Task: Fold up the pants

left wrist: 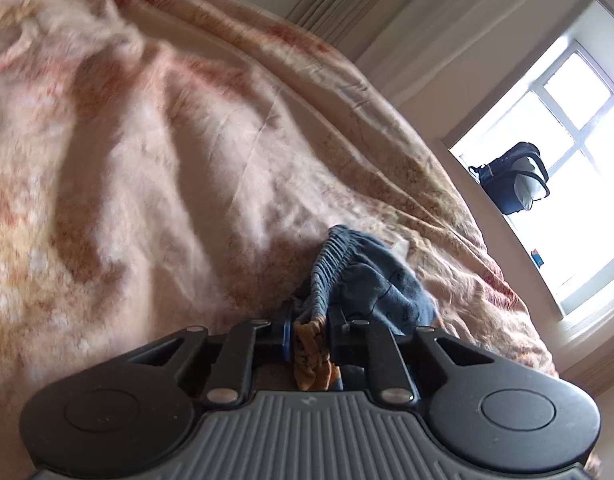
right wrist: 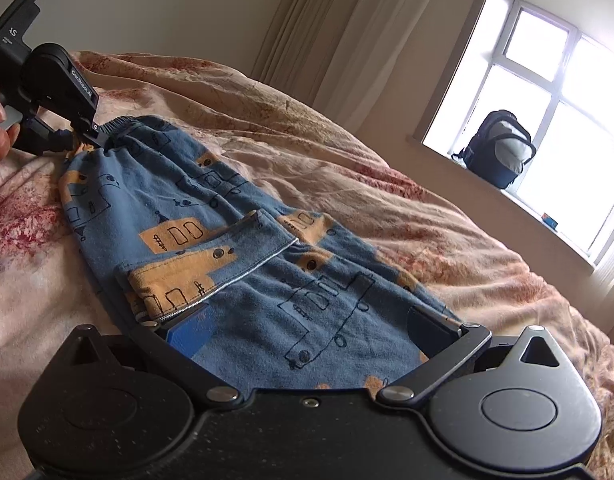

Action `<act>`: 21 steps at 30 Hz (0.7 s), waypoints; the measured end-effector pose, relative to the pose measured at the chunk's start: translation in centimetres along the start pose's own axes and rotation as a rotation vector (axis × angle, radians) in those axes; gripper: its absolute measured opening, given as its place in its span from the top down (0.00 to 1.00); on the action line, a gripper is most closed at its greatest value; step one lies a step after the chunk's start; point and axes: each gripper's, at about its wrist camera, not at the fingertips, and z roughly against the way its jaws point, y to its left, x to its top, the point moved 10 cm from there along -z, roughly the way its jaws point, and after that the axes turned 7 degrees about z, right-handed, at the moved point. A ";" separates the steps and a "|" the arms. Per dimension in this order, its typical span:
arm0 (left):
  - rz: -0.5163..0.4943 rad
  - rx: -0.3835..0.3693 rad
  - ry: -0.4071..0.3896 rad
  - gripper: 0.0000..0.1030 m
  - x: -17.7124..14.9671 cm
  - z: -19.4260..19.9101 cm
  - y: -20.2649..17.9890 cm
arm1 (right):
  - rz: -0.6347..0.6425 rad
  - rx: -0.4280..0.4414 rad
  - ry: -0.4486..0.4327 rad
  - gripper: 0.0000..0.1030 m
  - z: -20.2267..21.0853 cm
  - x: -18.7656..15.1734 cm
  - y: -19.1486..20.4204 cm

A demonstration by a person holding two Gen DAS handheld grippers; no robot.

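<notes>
Pants (right wrist: 243, 248) lie on the bed (right wrist: 387, 184), spread between the right gripper's (right wrist: 311, 328) wide-apart jaws. Far end: left gripper (left wrist: 309, 340), jaws clamped on the waistband. Folding looks barely begun; next, the right should close on cloth.

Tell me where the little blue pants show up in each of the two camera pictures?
Left wrist view: the pants are bunched at lower centre, waistband pinched in the left tool.
Right wrist view: the pants spread across the middle, from the left tool at upper left down to the camera.
Shared landmark: the backpack on the windowsill.
</notes>
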 end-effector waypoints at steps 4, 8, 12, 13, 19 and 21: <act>-0.087 -0.047 -0.053 0.84 0.6 1.9 -2.7 | -0.027 0.000 -0.006 0.01 0.5 1.0 -1.1; -0.252 -0.110 -0.103 0.84 0.8 4.6 -7.4 | -0.077 0.002 -0.017 0.01 1.8 2.4 -3.8; -0.418 -0.188 -0.115 0.84 -1.0 6.8 -13.8 | -0.205 -0.002 -0.002 0.01 3.3 1.9 -8.9; -0.461 -0.206 -0.111 0.84 -1.9 7.2 -15.5 | -0.232 -0.006 0.002 0.01 3.8 1.4 -10.2; -0.762 -0.290 -0.075 0.84 -10.9 8.4 -24.5 | -0.379 -0.059 -0.006 0.01 6.1 -2.2 -17.6; -0.845 -0.322 -0.050 0.83 -14.9 8.4 -26.6 | -0.457 -0.059 -0.016 0.01 6.5 -3.4 -19.7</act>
